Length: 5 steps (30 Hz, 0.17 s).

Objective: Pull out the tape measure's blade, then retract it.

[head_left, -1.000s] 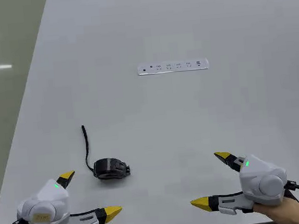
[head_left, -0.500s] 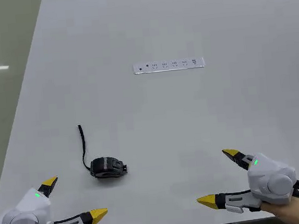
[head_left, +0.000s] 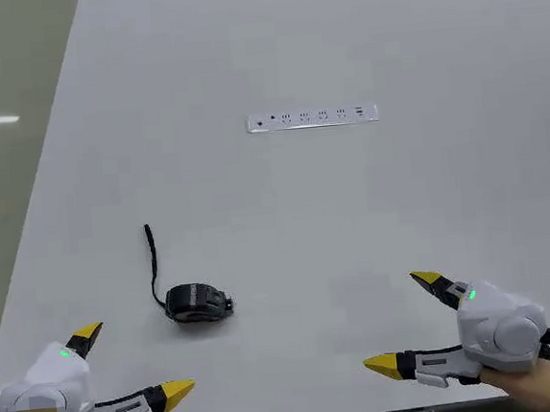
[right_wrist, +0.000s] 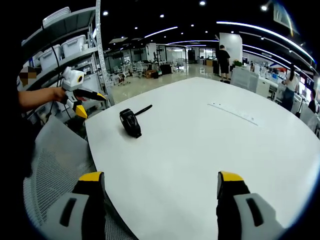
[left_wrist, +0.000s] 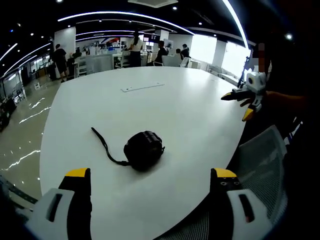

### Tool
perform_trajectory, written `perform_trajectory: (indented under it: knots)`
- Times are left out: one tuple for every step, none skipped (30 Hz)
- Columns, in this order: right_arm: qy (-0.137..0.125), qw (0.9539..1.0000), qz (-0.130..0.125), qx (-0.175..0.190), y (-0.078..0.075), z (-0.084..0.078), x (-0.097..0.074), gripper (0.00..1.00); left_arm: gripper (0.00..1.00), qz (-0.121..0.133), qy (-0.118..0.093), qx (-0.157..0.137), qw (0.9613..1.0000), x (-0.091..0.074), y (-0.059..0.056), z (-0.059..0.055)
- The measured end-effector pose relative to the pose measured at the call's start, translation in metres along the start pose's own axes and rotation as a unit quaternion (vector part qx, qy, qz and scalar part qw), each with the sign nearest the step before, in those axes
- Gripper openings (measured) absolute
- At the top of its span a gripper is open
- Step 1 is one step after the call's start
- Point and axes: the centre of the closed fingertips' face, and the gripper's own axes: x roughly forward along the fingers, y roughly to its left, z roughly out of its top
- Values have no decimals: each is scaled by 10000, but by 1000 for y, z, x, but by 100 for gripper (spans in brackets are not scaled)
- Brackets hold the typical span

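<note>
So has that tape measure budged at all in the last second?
No. The tape measure lies at the same offset from the power strip as before; only the camera shifted slightly.

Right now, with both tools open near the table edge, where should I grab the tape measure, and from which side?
Probably the black case of the tape measure, clamped across its rounded body by the left tool, which sits nearest. Come in from your own side: the wrist strap trails off its far left end, so that approach avoids it.
</note>
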Motion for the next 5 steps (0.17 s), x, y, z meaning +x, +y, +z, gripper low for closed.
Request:
perform_trajectory:
  knots:
    - [-4,10000,3,-11,0,0,0,95,99,-2,1,9,10000,0,0,0]
    - [-1,10000,9,-12,0,0,0,95,99,-2,13,21,10000,0,0,0]
    - [5,10000,11,-13,0,0,0,94,99,2,10,25,10000,0,0,1]
    - [8,10000,10,-22,0,0,1,94,99,-2,2,23,10000,-1,0,2]
    - [4,10000,11,-24,0,0,1,94,99,0,-2,19,10000,-1,1,2]
